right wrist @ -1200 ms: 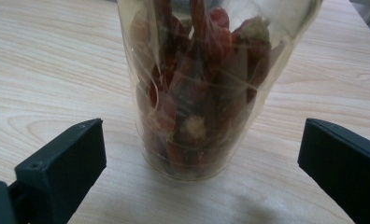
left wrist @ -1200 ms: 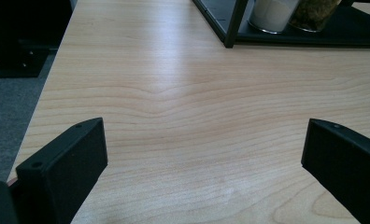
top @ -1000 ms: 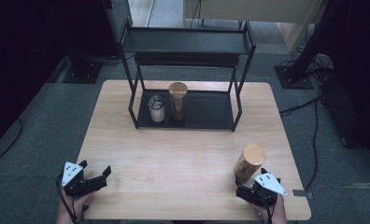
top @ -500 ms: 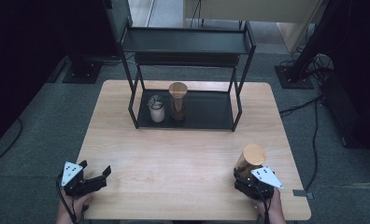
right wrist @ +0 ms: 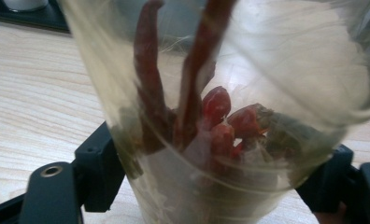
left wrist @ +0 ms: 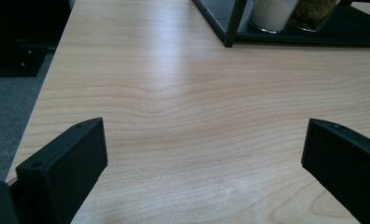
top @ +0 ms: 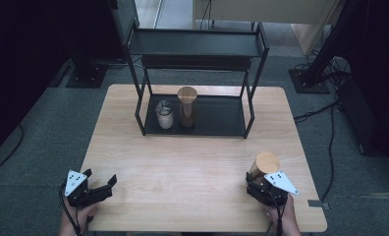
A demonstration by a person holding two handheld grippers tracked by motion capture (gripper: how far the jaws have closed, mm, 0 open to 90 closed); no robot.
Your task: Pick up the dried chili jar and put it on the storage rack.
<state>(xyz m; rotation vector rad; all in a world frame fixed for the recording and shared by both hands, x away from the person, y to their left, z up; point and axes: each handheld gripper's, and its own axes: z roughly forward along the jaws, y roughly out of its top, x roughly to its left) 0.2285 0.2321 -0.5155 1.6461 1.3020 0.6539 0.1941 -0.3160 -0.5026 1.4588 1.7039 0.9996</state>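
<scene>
Your right hand (top: pixel 281 216) comes in at the table's near right corner, carrying the right gripper (top: pixel 258 183) low over the wooden table (top: pixel 207 162) and pointed away from you. Its jaws have just been closing and now press on either side of the glass jar (top: pixel 265 167), near its base. Your left hand (top: pixel 77 216) sits at the near left corner; the left gripper (top: pixel 106 184) lies level and points toward the table's middle, its jaws spread wide with nothing between them.

From the high view, the jar shows as a cylinder with a round wooden lid (top: pixel 266 161), standing upright just beyond the right gripper's body, well apart from the black metal rack (top: pixel 251 98) at the far side of the table. Under that rack stand a short white-filled jar (top: pixel 164 116) and a taller wood-lidded jar (top: pixel 187 105), touching or nearly so.

The right gripper view adds what the high view cannot: the jar's clear wall (right wrist: pixel 248 84) and its contents, long dried red chillies (right wrist: pixel 148 74) with rounder red pieces at the bottom. A black jaw stands tight against the glass on each side.

The left gripper view shows bare wood grain between the two open jaws, with the rack's corner post (left wrist: pixel 234 23) and both shelved jars at the top edge.
</scene>
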